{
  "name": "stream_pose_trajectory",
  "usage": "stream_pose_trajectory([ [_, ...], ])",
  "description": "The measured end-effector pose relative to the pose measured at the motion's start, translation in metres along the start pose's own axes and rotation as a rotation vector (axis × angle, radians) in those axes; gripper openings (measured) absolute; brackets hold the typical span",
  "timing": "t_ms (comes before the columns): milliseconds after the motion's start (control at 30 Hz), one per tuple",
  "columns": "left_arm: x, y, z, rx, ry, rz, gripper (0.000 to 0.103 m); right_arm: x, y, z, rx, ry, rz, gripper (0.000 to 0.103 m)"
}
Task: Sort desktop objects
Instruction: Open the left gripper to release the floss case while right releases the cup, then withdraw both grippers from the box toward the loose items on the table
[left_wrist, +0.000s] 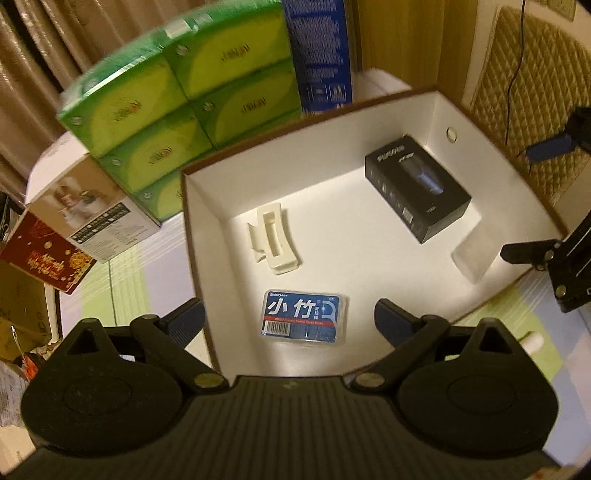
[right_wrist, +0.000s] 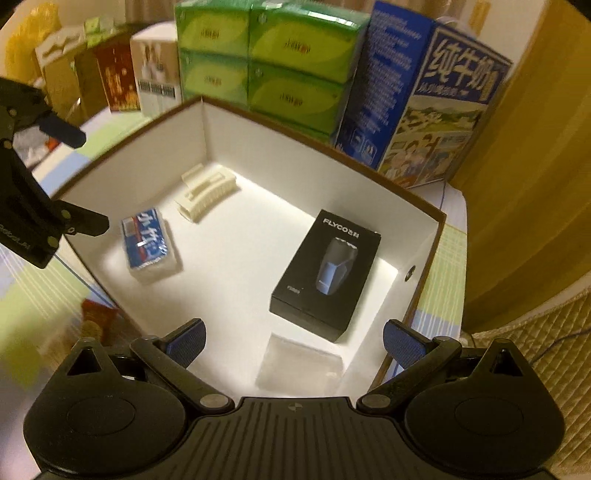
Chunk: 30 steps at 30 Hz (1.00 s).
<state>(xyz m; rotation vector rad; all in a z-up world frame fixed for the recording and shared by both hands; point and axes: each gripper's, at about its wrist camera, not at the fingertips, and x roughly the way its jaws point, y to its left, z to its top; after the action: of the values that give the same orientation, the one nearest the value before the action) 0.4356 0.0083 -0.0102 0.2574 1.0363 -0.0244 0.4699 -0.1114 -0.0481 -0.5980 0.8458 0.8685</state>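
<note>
Nearest to us, the left gripper (left_wrist: 290, 321) has its jaws spread wide and holds nothing; the blue floss box (left_wrist: 306, 317) lies flat just ahead, between its fingers. Beyond it we see the cream hair clip (left_wrist: 273, 242), and farther to the right the black shaver box (left_wrist: 419, 186), all inside the white carton (left_wrist: 207, 206). The right gripper (right_wrist: 293, 345) is wide open and empty too, hanging over the same carton; a clear plastic piece (right_wrist: 299, 365) lies just in front of it, beside the shaver box. Green tissue packs (right_wrist: 266, 55) and a blue milk carton (right_wrist: 436, 96) stand behind the carton's far wall
</note>
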Motion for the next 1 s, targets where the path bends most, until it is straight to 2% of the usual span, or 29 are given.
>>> stream_pose_trajectory([
  [233, -0.039, 0.003, -0.017, -0.045, -0.08, 0.018, 0.097, -0.032, 0.006, -0.012, 0.073, -0.093, 0.017, 0.1],
  [467, -0.071, 0.004, -0.052, -0.1, -0.132, 0.029, 0.097, -0.068, 0.013, -0.039, 0.156, -0.179, 0.04, 0.101],
  [733, -0.093, 0.006, -0.09, -0.155, -0.142, 0.015, 0.097, -0.092, 0.029, -0.077, 0.216, -0.206, 0.065, 0.101],
  [1000, -0.109, 0.002, -0.12, -0.216, -0.151, 0.011, 0.097, -0.102, 0.044, -0.106, 0.265, -0.186, 0.081, 0.101],
])
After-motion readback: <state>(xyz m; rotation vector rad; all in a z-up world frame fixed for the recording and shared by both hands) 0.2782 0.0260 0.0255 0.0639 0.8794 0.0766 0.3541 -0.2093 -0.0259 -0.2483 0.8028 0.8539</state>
